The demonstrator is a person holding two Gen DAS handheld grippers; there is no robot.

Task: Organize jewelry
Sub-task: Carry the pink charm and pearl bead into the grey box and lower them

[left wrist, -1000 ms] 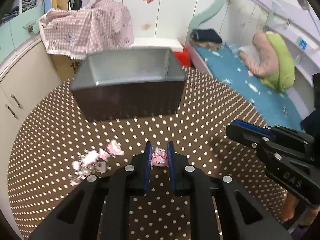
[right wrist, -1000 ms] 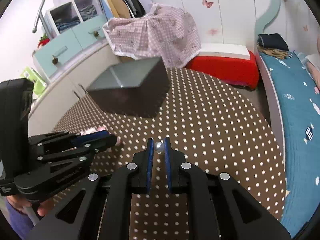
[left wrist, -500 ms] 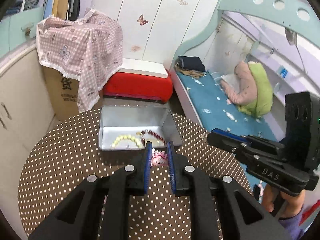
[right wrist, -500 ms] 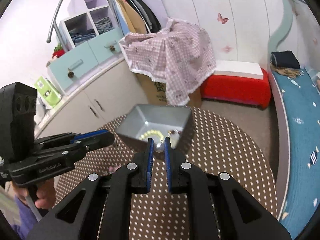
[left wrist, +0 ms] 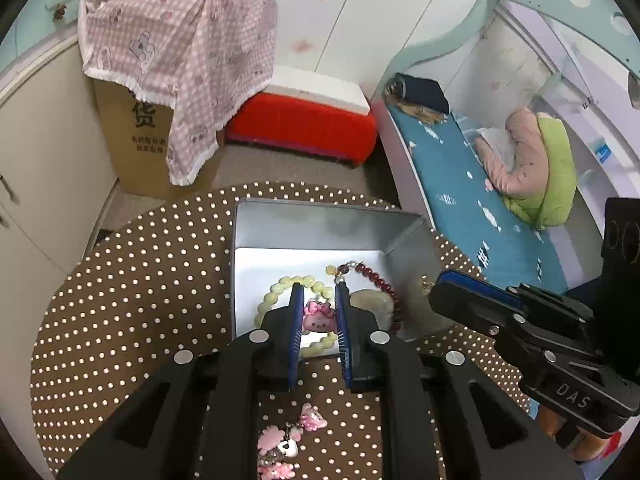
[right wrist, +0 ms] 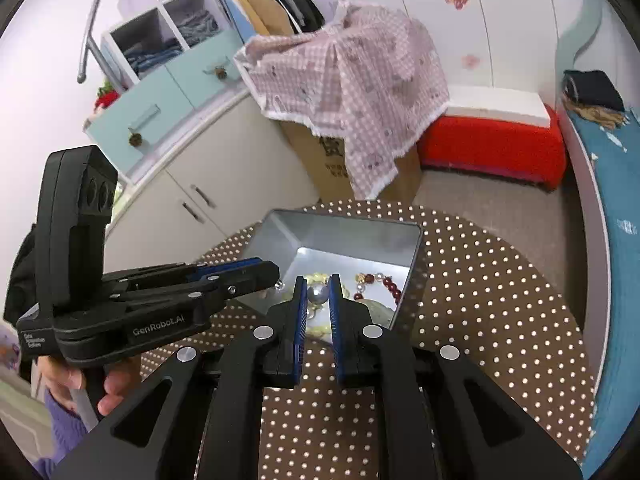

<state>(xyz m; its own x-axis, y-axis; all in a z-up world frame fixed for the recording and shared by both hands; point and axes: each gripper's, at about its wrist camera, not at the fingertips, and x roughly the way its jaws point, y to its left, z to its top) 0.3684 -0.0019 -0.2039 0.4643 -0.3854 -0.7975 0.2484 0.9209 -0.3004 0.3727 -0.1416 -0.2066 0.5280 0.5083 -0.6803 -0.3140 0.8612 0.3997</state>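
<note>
A round table (left wrist: 132,280) in brown cloth dotted white fills the lower half of both views. Behind it, in the upper half, stand white wardrobe doors with butterfly stickers, a cardboard box (left wrist: 136,136) draped in pink checked cloth (left wrist: 176,48), a red bench (left wrist: 300,124) and, at right, a bed with a teal sheet (left wrist: 460,184). An open metal tin (left wrist: 320,224) sits mid-frame on the table; inside lie a pale green bead bracelet (left wrist: 276,288) and a dark red bead bracelet (left wrist: 376,276), both partly hidden by the black fingers. The left gripper (left wrist: 318,316), over the tin, pinches a pink charm (left wrist: 318,316). The right gripper (right wrist: 318,294), also over the tin, pinches a silvery bead (right wrist: 318,294). More pink trinkets (left wrist: 288,440) lie at bottom centre of the left view, cut off by the gripper body and hard to make out. A hand (right wrist: 76,384) at lower left of the right view is mostly covered by the handle
</note>
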